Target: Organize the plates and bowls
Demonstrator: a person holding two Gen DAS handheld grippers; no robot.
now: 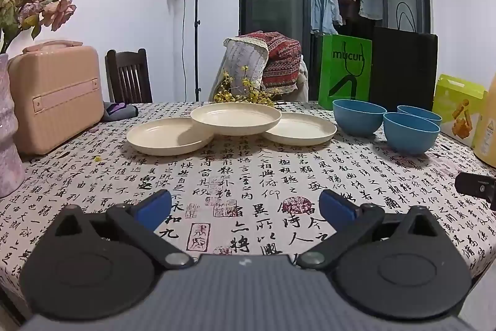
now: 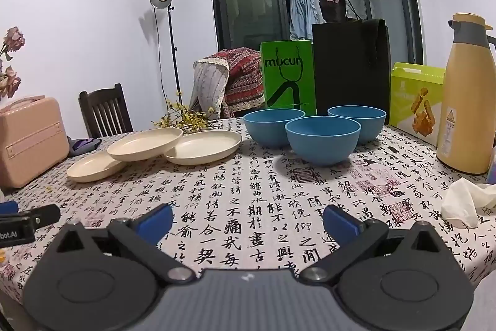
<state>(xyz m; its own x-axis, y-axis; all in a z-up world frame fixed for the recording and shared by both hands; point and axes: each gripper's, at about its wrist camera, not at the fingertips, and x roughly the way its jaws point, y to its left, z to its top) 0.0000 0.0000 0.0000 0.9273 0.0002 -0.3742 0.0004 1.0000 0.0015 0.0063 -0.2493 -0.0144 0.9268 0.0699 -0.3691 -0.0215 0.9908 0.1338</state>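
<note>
The table (image 1: pixel 248 176), under a cloth printed with black calligraphy, fills both views, and its near edge is hidden behind the gripper bodies. At its left the pink case (image 1: pixel 55 95) is cut off in the right wrist view, and the vase (image 1: pixel 7 126) beside it shows only as a sliver at the frame edge. At the far right the yellow thermos (image 2: pixel 465 95) is whole in the right wrist view but only an edge in the left one.

Three cream plates (image 1: pixel 235 118) lie at the table's middle: the central one rests tilted on the rims of the two beside it, hiding part of each. Three blue bowls (image 2: pixel 322 138) stand upright to the right of the plates, close together; whether they touch is hard to tell.

The left gripper (image 1: pixel 245 207) hangs over bare cloth well short of the plates, jaws spread wide, nothing between the blue pads (image 1: pixel 155 208). The right gripper (image 2: pixel 248 221) is likewise spread wide and empty, facing the bowls. Both point slightly downward. Each appears in the other's view only as a dark tip at the frame edge. A crumpled tissue (image 2: pixel 468 200) lies right of the right gripper.
</note>
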